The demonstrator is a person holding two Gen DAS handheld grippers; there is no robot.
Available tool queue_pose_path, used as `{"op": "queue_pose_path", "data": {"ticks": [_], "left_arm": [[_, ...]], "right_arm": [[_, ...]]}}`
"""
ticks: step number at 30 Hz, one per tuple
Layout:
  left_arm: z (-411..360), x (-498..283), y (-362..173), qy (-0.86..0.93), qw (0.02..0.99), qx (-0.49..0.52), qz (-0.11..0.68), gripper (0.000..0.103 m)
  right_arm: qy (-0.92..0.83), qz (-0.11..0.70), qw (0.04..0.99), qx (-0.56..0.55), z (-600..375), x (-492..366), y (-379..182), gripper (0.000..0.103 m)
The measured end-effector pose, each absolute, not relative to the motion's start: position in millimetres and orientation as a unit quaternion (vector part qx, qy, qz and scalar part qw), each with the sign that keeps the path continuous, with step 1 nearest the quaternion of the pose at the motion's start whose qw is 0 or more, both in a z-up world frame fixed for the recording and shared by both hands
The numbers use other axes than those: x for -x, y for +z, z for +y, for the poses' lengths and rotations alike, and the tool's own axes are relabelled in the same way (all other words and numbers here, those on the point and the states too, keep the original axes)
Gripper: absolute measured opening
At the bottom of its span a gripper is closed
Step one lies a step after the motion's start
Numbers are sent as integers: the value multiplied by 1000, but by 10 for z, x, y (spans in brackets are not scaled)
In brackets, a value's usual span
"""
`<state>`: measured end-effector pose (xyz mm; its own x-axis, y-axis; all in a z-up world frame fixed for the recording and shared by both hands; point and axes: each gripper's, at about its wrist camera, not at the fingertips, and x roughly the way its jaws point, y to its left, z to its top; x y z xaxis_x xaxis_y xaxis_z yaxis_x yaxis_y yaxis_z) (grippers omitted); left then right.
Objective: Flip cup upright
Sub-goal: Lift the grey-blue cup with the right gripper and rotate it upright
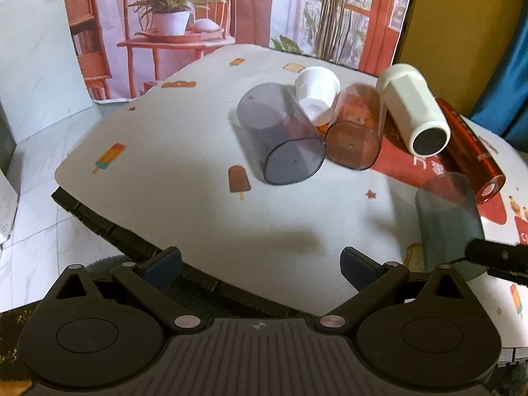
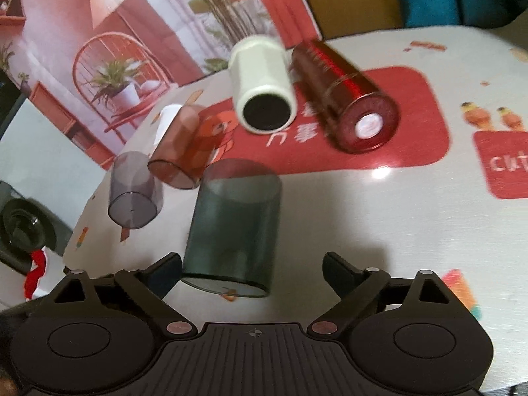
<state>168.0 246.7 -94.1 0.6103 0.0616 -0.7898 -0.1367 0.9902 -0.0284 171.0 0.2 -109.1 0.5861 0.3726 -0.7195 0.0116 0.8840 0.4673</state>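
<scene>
Several cups lie on their sides on the patterned tablecloth [image 1: 184,151]. A dark green see-through cup [image 2: 232,227] lies just in front of my right gripper [image 2: 252,272], its base toward the camera, between the wide-open fingers; contact cannot be told. It also shows in the left wrist view [image 1: 448,221] beside a right gripper finger [image 1: 498,257]. Farther off lie a grey cup [image 1: 280,135], a brown cup [image 1: 356,132], a small white cup [image 1: 316,95], a cream cup [image 1: 412,109] and a red cup [image 1: 468,148]. My left gripper [image 1: 260,264] is open and empty over the table's near edge.
A printed backdrop [image 1: 231,10] of a plant and chair stands behind the table. The table's left edge [image 1: 99,221] drops to a white tiled floor [image 1: 36,171]. A dark round object [image 2: 23,227] sits on the floor at the left of the right wrist view.
</scene>
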Motion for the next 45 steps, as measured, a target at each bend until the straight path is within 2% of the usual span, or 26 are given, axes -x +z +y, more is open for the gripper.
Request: {"op": "queue_pose_path", "data": {"ticks": [1,5,20,31,38,45], "left_arm": [[2456,-1683,-937,53,897,42,436,103],[2392,-1703,-952,41,897,33,439,103],[2288,-1737,-981,49,885,11,463,103],[2005,-1764,-628,24,910,-9,414,103],[1513,-1933,-456,-46,917,-14,395,103],[916,-2162,-669,-75,903,-82,415,103]], "right_arm": [[99,439,867,-212,-31,-1675,-1073,101],[89,409,885,-203,-153,-1561,-983,103],[100,255,959,-68,-85,-1261,-788,103],[55,329,938,-97,-324,-1352,-882,103],[10,327,939,-103,-495,-1298,-930,103],[-23,316,937,-148,-818,-1241,-977,103]]}}
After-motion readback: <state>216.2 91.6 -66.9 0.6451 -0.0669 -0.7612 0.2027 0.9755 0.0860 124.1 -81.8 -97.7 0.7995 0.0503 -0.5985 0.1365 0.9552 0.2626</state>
